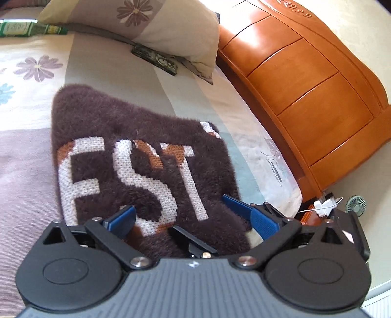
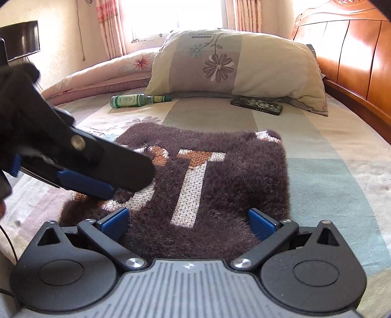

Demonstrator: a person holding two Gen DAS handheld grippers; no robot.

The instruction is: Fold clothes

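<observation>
from the left wrist view, the floral-sheeted bed (image 1: 29,151) runs up to a pillow (image 1: 171,27) and orange wooden headboard (image 1: 305,80), and the folded brown fuzzy sweater (image 1: 117,127) lies on it with its lettering reading upright, its length running away toward the pillow, while the left tool (image 1: 182,210) stands wide open over its near edge, gripping nothing. from the right wrist view, a curtained window (image 2: 171,14) glows behind the pillow, a green bottle (image 2: 136,100) and a dark remote (image 2: 256,105) lie near it, and the right tool (image 2: 188,220) is spread wide, empty, straddling the sweater's near edge.
</observation>
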